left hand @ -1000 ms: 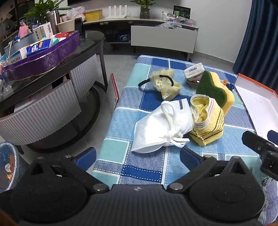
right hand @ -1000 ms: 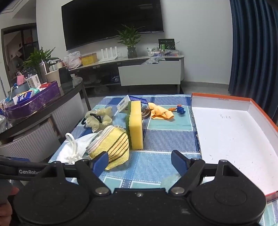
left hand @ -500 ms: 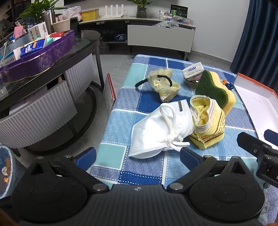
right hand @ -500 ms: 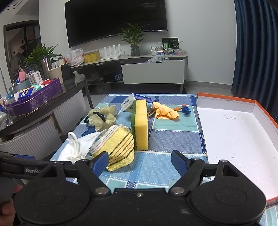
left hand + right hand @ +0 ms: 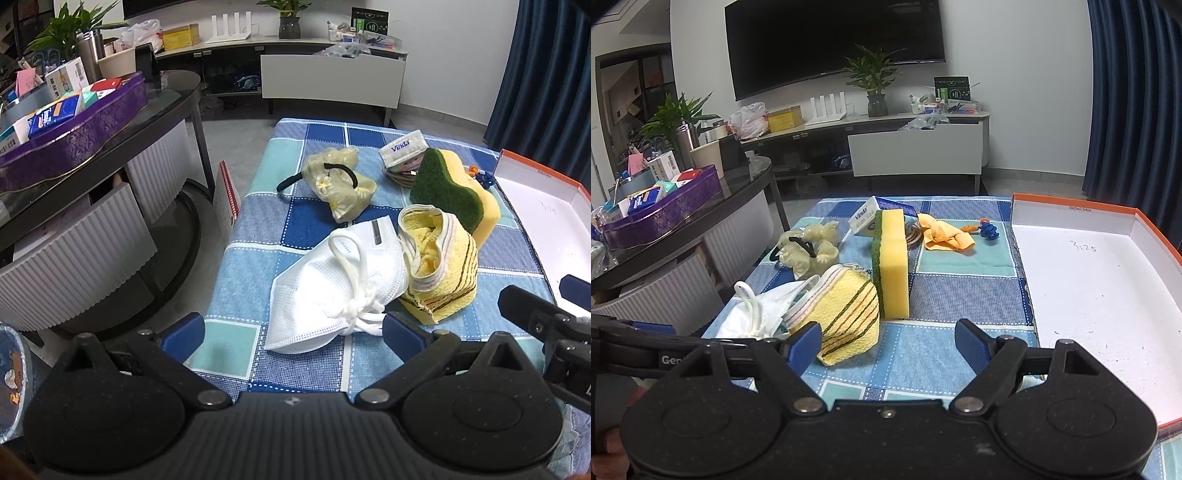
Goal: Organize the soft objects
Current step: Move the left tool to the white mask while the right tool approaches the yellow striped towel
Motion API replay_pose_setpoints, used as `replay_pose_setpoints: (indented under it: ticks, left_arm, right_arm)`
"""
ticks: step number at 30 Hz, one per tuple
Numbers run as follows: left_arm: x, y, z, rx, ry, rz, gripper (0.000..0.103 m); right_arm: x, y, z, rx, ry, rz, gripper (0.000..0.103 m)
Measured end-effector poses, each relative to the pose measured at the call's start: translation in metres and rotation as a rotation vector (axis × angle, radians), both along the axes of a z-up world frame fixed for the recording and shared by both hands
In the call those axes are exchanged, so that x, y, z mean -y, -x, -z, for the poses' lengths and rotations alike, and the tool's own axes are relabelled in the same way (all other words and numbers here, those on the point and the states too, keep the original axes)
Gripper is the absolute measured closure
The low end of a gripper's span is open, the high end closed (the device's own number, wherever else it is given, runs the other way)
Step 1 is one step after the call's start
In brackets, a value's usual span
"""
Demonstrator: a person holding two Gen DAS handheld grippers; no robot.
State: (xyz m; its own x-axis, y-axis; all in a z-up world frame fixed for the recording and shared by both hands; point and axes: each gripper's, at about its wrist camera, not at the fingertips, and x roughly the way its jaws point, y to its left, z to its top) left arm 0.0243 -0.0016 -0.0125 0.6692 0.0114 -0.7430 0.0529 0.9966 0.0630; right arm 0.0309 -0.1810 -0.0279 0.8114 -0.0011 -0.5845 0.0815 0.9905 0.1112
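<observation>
I am holding the left gripper (image 5: 291, 330) low over the near edge of the checked tablecloth (image 5: 314, 229), fingers spread wide and gripping nothing. Just ahead at 12 o'clock, the white face mask (image 5: 332, 291) is lying flat, touching the folded yellow towel (image 5: 439, 273) at 1 o'clock. I am keeping the right gripper (image 5: 888, 341) equally wide apart and empty, the towel at its 11 o'clock. Behind the towel, the yellow-green sponge (image 5: 892, 267) is standing on edge. Farther off, the pale floral scrunchie (image 5: 340, 184) is lying at 12 o'clock, the tissue pack (image 5: 402, 147) beyond. The white box lid (image 5: 1108, 295) is sitting at 2 o'clock.
</observation>
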Motion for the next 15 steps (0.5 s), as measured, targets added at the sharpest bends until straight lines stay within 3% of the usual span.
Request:
replay_pose_setpoints:
  ticks: [15]
  left_arm:
    - [0.0032, -0.0046, 0.0015, 0.014, 0.015, 0.004, 0.0]
  right_arm:
    - [-0.0013, -0.0047, 0.0027, 0.0, 0.001, 0.001, 0.01]
